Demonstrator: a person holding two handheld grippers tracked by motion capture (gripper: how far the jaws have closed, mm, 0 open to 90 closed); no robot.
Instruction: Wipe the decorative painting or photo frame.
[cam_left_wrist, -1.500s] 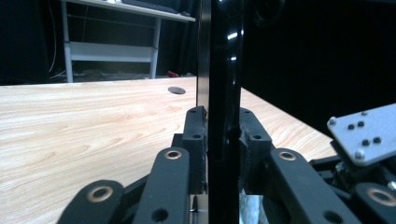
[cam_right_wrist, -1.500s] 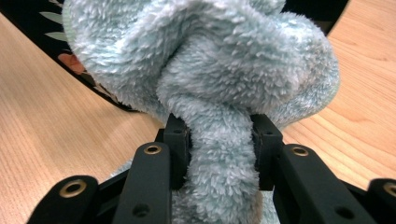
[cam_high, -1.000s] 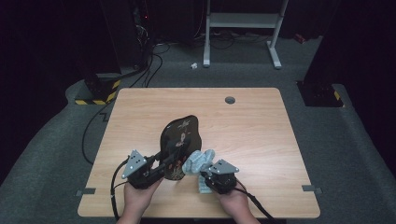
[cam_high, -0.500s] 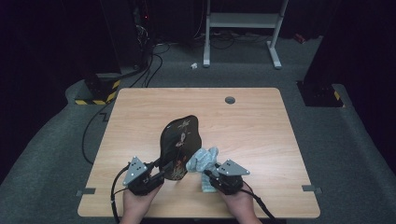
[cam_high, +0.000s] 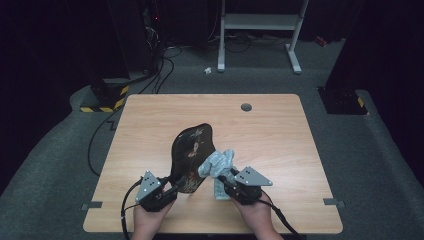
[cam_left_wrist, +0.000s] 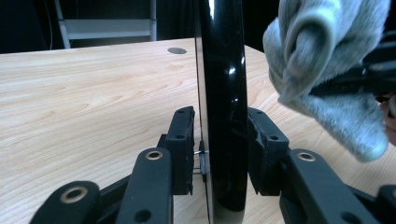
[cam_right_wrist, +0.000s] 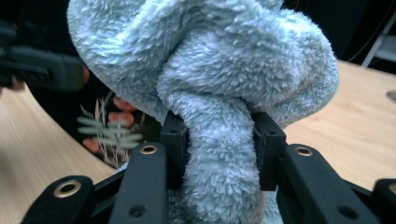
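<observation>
A glossy black tray with a flower pattern (cam_high: 192, 150) stands tilted up on its edge near the table's front. My left gripper (cam_high: 176, 189) is shut on its lower rim. In the left gripper view the rim (cam_left_wrist: 222, 93) sits between the pads (cam_left_wrist: 184, 140); the jaws have just been closing on it. My right gripper (cam_high: 225, 181) is shut on a bunched pale blue fluffy cloth (cam_high: 217, 162), which rests against the tray's right side. The right gripper view has the cloth (cam_right_wrist: 210, 70) bulging above the jaws, with the tray's painted face (cam_right_wrist: 102, 126) behind it.
The wooden table (cam_high: 280, 130) has a round cable hole (cam_high: 246, 107) at its far edge. Beyond it, on the dark floor, are a white metal frame (cam_high: 260, 30), cables (cam_high: 155, 65) and a yellow-and-black striped block (cam_high: 105, 100).
The right gripper has lifted the cloth a little higher along the tray's face. The left hand has stayed nearly in place, with the tray still in its grip.
</observation>
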